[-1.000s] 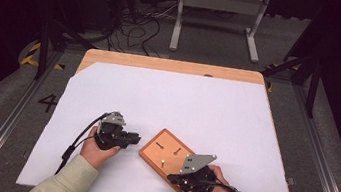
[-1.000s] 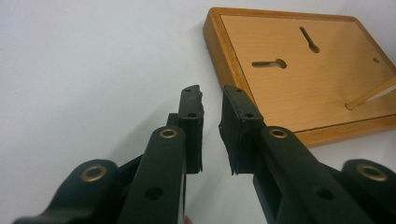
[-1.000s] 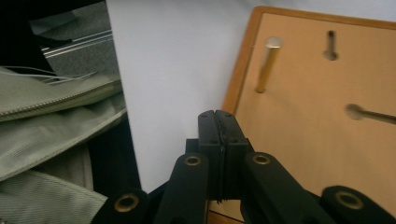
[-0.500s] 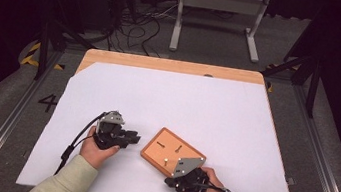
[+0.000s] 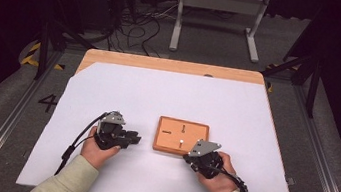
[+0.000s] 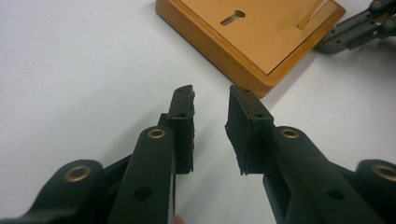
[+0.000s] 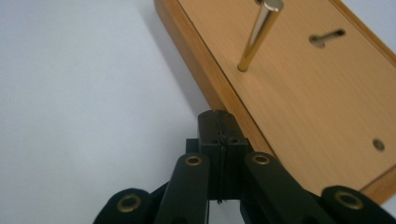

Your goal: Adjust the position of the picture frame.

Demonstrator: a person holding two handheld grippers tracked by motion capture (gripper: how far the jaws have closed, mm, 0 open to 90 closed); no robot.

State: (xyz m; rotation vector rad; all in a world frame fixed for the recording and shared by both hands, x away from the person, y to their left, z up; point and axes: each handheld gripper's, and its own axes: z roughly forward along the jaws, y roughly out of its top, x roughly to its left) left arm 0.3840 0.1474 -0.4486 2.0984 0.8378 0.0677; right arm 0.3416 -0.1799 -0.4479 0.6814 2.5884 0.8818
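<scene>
A: Our left gripper (image 6: 210, 100) has just been opening; its jaws stand partly apart with nothing between them, aimed at the near corner of the board (image 6: 261, 37) at the top of that view. Our right gripper (image 7: 219, 122) is pressed fully closed on nothing, its tip just beside the board's long edge.

B: And the board itself?

A: In the high view the board (image 5: 194, 129) lies flat at centre, slightly right, between our two grippers, left (image 5: 133, 139) and right (image 5: 195, 161).

B: How do we think it handles?

A: We judge it stiff wood, fairly solid, not fragile, its varnished top a bit slick. We'd take it by the thick side walls, not the top.

B: And the pin (image 7: 259, 35)?

A: It stands upright in the board, thin metal, smooth and likely slippery. We'd grip it low on the shaft.

B: Room to move?

A: The white sheet (image 5: 158, 94) is open around the board; its lower edge lies near our sleeves.
</scene>
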